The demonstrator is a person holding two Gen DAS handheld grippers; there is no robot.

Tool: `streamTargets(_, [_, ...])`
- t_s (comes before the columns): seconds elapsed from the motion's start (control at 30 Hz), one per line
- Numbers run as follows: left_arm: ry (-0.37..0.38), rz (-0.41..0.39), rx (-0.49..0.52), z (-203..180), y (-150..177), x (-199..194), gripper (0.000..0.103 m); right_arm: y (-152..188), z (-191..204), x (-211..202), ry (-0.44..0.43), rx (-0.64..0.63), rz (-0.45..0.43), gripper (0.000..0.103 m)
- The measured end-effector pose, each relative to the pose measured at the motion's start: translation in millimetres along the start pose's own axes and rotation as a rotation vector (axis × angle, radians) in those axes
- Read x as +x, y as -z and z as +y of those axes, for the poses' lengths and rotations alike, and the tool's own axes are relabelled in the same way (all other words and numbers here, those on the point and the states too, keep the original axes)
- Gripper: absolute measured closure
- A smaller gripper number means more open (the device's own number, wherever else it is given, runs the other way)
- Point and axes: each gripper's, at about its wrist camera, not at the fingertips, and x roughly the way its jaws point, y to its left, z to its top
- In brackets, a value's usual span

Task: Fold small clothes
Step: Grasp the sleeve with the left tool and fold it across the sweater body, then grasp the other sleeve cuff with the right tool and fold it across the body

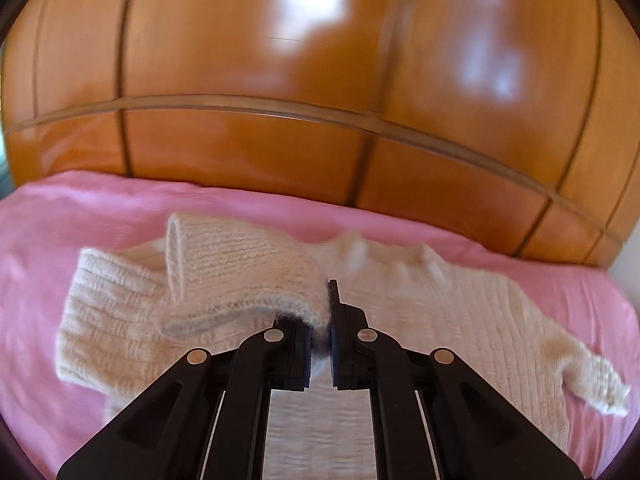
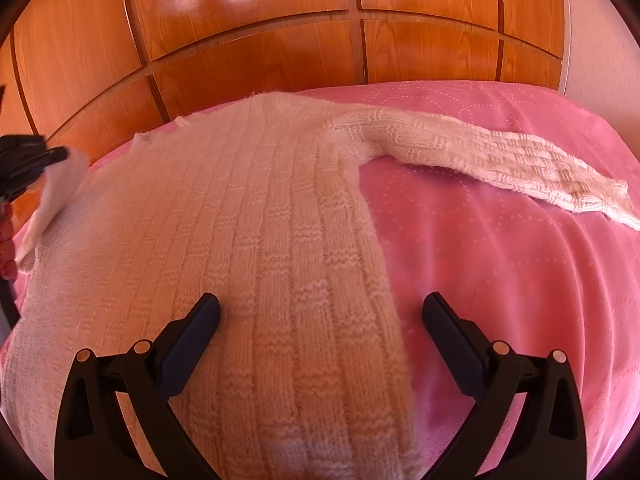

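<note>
- The left gripper (image 1: 320, 320) is clamped on a sleeve (image 1: 240, 264) of the cream knit sweater (image 2: 248, 240), the jaws together with the knit pinched between the pads; the cuff end hangs open to the left of the fingers, lifted above the garment.
- In the right wrist view the left gripper (image 2: 60, 156) shows at the left edge, with white knit trailing from its tip.
- The right gripper (image 2: 320, 312) stands wide apart, holding nothing; its left finger lies over the sweater's body, its right finger over bare bedspread, with the garment's side edge between them.
- The sweater lies spread flat on a pink quilted bedspread (image 2: 520, 260), its other sleeve (image 2: 500, 160) stretched out to the right.
- A glossy wooden panelled wardrobe (image 2: 260, 40) rises right behind the bed.
</note>
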Motion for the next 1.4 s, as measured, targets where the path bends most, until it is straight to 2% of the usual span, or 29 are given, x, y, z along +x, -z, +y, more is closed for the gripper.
streamTargets(0.37, [0.109, 0.013, 0.132, -83.3, 16.2, 27.9, 0.098, 0.0, -0.5, 0.4, 0.0, -0.001, 0.0, 0.002])
streamTargets(0.43, [0.144, 0.06, 0.167, -91.1, 25.8, 38.5, 0.097, 0.1, -0.8, 0.5, 0.0, -0.001, 0.001, 0.002])
streamTargets(0.47, [0.154, 0.08, 0.183, -91.5, 30.8, 41.4, 0.088, 0.1, -0.9, 0.6, -0.001, 0.0, 0.0, 0.002])
streamTargets(0.5, [0.163, 0.096, 0.195, -92.3, 36.2, 43.7, 0.059, -0.1, -1.1, 0.5, -0.002, 0.0, 0.0, 0.002])
streamTargets(0.57, [0.158, 0.127, 0.186, -84.8, 42.7, 42.2, 0.014, -0.1, -1.4, 0.6, -0.002, 0.001, 0.0, 0.002])
streamTargets(0.63, [0.191, 0.068, 0.114, -66.4, 46.4, 26.1, 0.014, 0.0, -1.6, 0.7, -0.002, 0.001, 0.0, 0.002])
streamTargets(0.7, [0.204, 0.053, 0.05, -47.1, 47.5, 14.2, 0.014, -0.2, -2.1, 0.7, -0.002, 0.001, 0.0, 0.002])
streamTargets(0.87, [0.104, 0.148, -0.125, 23.8, 58.5, -6.1, 0.014, 0.0, -2.3, 0.7, -0.001, 0.001, 0.0, 0.002])
streamTargets(0.9, [0.084, 0.169, -0.138, 35.2, 63.4, -8.5, 0.014, -0.1, -2.5, 0.7, -0.002, 0.001, 0.0, 0.002])
streamTargets(1.0, [-0.064, 0.191, -0.141, 71.0, 81.8, -20.0, 0.014, -0.1, -2.7, 0.7, -0.002, 0.002, 0.0, 0.002])
streamTargets(1.07, [-0.096, 0.197, -0.139, 89.3, 90.1, -25.6, 0.014, 0.0, -2.8, 0.7, -0.002, 0.002, 0.0, 0.002])
streamTargets(1.2, [-0.041, 0.147, -0.18, 108.1, 101.9, -41.1, 0.014, 0.2, -5.4, -0.6, -0.016, 0.018, 0.0, 0.002])
streamTargets(1.27, [-0.031, 0.15, -0.174, 106.8, 104.5, -39.5, 0.01, 0.8, -11.5, -5.1, -0.042, 0.055, -0.011, 0.002])
streamTargets(1.37, [-0.06, 0.174, -0.142, 99.9, 105.1, -33.2, 0.009, -3.2, -40.9, -13.8, -0.183, 0.194, -0.028, 0.003])
streamTargets(1.4, [-0.067, 0.177, -0.13, 98.7, 105.4, -31.8, 0.007, -4.9, -50.5, -16.3, -0.206, 0.233, -0.036, 0.004])
